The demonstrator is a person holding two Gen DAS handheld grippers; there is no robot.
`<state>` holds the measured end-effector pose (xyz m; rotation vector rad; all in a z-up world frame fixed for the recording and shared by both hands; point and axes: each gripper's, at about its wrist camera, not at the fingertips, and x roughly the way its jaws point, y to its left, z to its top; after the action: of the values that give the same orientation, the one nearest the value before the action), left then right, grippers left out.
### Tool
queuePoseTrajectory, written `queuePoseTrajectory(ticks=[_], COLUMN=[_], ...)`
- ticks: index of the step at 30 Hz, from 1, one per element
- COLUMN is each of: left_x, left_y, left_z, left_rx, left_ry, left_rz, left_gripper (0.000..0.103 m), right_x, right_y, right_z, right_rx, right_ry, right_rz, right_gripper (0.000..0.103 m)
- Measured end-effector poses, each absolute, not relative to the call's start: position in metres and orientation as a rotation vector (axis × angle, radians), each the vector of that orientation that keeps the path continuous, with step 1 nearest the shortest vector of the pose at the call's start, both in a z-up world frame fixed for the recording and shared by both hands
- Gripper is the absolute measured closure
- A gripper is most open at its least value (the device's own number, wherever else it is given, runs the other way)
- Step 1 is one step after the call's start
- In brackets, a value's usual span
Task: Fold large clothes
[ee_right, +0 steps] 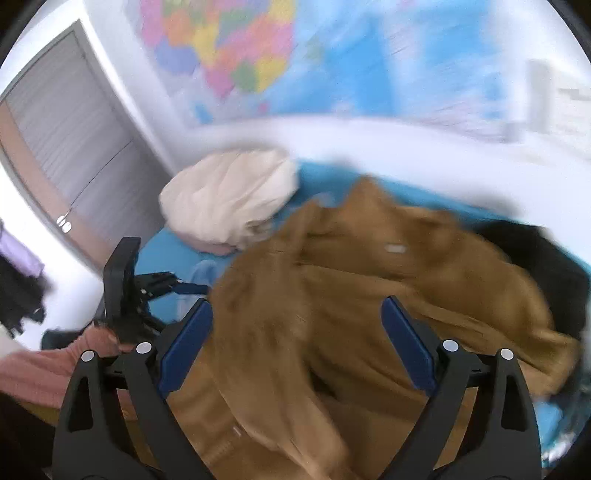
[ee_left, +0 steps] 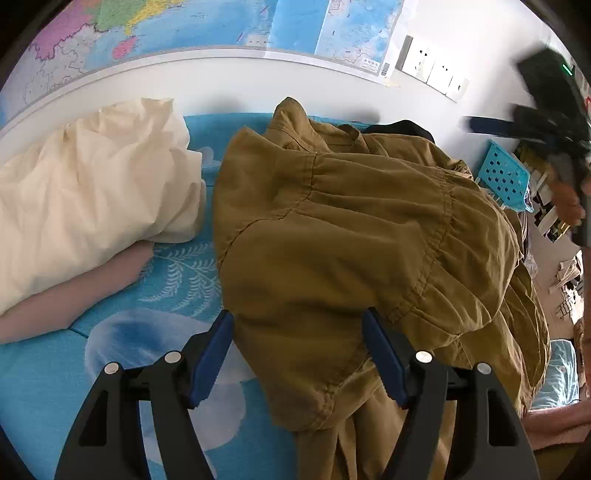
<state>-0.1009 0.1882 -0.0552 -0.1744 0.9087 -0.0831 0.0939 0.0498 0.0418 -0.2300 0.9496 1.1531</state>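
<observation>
**A:** What are the things lying on?

**B:** A bed (ee_left: 177, 273) with a bright blue sheet printed with pale fern leaves and a big white shape. The mustard-brown garment (ee_left: 351, 236) is heaped on it in a rumpled mound, gathered seams showing, with one edge hanging down toward the camera. A cream pillow (ee_left: 88, 184) sits to its left, resting on a pinkish one (ee_left: 74, 291).

**A:** And the room?

**B:** White wall behind the bed with a large coloured wall map (ee_left: 207, 26) pinned above. In the right wrist view, which is blurred, a grey panelled door (ee_right: 77, 147) stands at the left. In the left wrist view a turquoise perforated basket (ee_left: 504, 175) shows past the garment, and something black (ee_left: 402, 127) pokes out behind the heap.

**A:** The grippers?

**B:** The left gripper (ee_left: 297, 354) has its fingers spread wide, with the garment's edge lying between them, not pinched. The right gripper (ee_right: 295, 343) hovers above the garment (ee_right: 351, 295), fingers also spread, holding nothing.
</observation>
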Motion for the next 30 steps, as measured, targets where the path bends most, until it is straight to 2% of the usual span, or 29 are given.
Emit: queuePoseTrajectory(ticks=[4, 5, 6, 7, 8, 12, 15, 19, 20, 21, 22, 23, 25, 28, 30], left_x=[-0.104, -0.104, -0.104, -0.105, -0.106, -0.106, -0.107, -0.101, -0.098, -0.097, -0.094, -0.093, -0.096, -0.102, -0.103], left_y=[0.191, 0.193, 0.194, 0.196, 0.198, 0.208, 0.218, 0.220, 0.219, 0.218, 0.219, 0.220, 0.222, 0.222, 0.224], left_z=[-0.053, -0.054, -0.056, -0.057, -0.058, -0.061, -0.062, -0.070, -0.073, -0.076, -0.078, -0.080, -0.077, -0.062, -0.048], left_rx=[-0.192, -0.202, -0.212, -0.218, -0.228, -0.265, -0.294, -0.288, -0.281, -0.278, -0.278, -0.278, -0.273, -0.212, -0.173], left_ry=[0.905, 0.904, 0.906, 0.906, 0.905, 0.894, 0.888, 0.923, 0.934, 0.947, 0.960, 0.969, 0.956, 0.917, 0.879], left_rz=[-0.086, -0.086, -0.086, -0.086, -0.085, -0.080, -0.082, -0.072, -0.068, -0.064, -0.060, -0.051, -0.038, 0.014, 0.033], left_gripper=[0.033, 0.033, 0.032, 0.032, 0.032, 0.032, 0.032, 0.034, 0.035, 0.038, 0.042, 0.043, 0.042, 0.039, 0.035], right_x=[0.107, 0.109, 0.113, 0.118, 0.121, 0.116, 0.101, 0.106, 0.107, 0.111, 0.113, 0.119, 0.126, 0.123, 0.121], right_y=[0.134, 0.147, 0.157, 0.165, 0.173, 0.189, 0.205, 0.238, 0.241, 0.245, 0.245, 0.231, 0.203, 0.118, 0.066], right_z=[-0.012, -0.022, -0.032, -0.041, -0.045, -0.001, 0.034, 0.000, -0.012, -0.023, -0.028, -0.028, -0.012, 0.030, 0.044], right_rx=[-0.361, -0.378, -0.384, -0.383, -0.394, -0.375, -0.393, -0.490, -0.520, -0.551, -0.557, -0.522, -0.412, -0.283, -0.237], right_ry=[1.085, 1.123, 1.168, 1.207, 1.227, 1.009, 0.809, 0.858, 0.877, 0.901, 0.913, 0.928, 0.907, 0.800, 0.763], right_rz=[1.147, 1.134, 1.136, 1.149, 1.151, 1.250, 1.307, 1.262, 1.226, 1.182, 1.146, 1.096, 1.076, 1.072, 1.034], right_gripper=[0.015, 0.030, 0.061, 0.074, 0.093, 0.096, 0.097, 0.093, 0.078, 0.059, 0.049, 0.035, 0.034, 0.019, 0.018])
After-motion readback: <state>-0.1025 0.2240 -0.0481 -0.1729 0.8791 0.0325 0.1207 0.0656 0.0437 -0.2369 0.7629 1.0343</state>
